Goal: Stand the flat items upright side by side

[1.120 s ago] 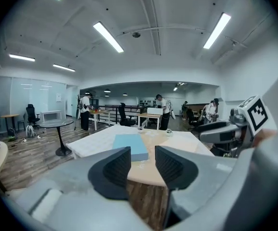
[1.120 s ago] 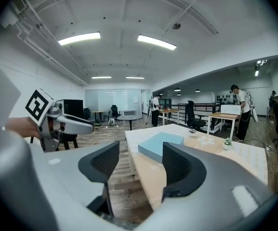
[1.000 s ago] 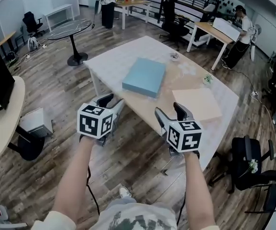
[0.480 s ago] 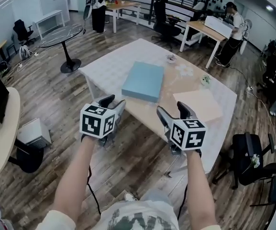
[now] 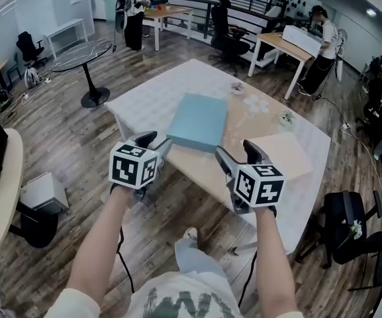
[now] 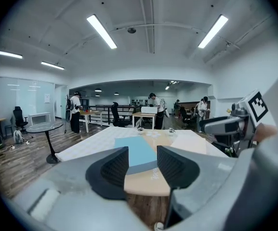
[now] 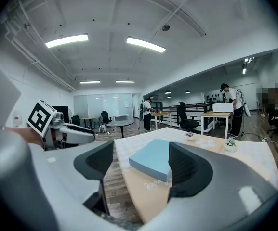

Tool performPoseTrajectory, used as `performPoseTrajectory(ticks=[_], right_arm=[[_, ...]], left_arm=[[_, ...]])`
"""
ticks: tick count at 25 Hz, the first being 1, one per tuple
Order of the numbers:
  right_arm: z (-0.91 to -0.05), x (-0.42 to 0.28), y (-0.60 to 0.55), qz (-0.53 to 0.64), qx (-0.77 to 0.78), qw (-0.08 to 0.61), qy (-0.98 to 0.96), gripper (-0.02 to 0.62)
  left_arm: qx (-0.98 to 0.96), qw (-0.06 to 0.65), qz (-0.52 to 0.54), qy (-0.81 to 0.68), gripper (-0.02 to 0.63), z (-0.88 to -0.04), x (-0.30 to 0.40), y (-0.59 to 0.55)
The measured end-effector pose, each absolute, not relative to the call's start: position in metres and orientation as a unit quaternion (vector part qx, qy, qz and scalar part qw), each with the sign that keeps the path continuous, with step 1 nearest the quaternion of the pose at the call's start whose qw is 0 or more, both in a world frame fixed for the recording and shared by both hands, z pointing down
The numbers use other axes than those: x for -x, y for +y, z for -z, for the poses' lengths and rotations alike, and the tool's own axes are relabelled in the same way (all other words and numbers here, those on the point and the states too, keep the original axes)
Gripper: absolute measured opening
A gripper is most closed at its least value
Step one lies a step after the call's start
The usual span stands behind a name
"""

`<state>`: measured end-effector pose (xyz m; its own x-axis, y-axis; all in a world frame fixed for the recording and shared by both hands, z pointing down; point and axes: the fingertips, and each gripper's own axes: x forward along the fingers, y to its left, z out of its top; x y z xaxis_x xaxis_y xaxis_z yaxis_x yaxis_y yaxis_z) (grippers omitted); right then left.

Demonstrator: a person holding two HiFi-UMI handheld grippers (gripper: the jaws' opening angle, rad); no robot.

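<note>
**Surroundings.** The table (image 5: 152,93) stands directly ahead of both claws, with its near edge just beyond the fingertips. Two small potted plants (image 5: 285,116) sit at the table's far side, well beyond the right claw. A round glass side table (image 5: 89,48) stands far ahead and left of the left claw. A black office chair (image 5: 347,229) stands to the right of the right claw. People stand at desks in the background.

**Task items.** The blue flat item (image 5: 200,120) lies flat on the table, ahead of and between the two claws. The beige flat item (image 5: 285,155) lies flat just ahead and right of the right claw, apart from the blue one.

**View differences.** The head view shows both items whole. The left gripper view frames the blue item's near edge between its jaws. The right gripper view shows the blue item's thickness and corner. Ceiling lights show only in the gripper views.

**Pose.** Both forearms reach forward side by side, with the marker cubes uppermost and the claws tilted slightly downward. The left claw (image 5: 156,140) stands moderately parted and grips nothing. The right claw (image 5: 237,151) has just been opening. It stands wide, with nothing between its pads.
</note>
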<state>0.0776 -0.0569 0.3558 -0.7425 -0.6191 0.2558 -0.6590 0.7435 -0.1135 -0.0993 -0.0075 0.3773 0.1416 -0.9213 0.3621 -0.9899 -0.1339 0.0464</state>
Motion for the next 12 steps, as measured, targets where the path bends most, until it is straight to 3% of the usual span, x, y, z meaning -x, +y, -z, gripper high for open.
performPoseTrajectory(ticks=[12], right_arm=[[-0.380,-0.025,-0.192,-0.120,-0.345,0.115,-0.924,0.350]], left_arm=[[-0.741,0.151,-0.134,-0.640,0.196,-0.400,0.152,-0.140]])
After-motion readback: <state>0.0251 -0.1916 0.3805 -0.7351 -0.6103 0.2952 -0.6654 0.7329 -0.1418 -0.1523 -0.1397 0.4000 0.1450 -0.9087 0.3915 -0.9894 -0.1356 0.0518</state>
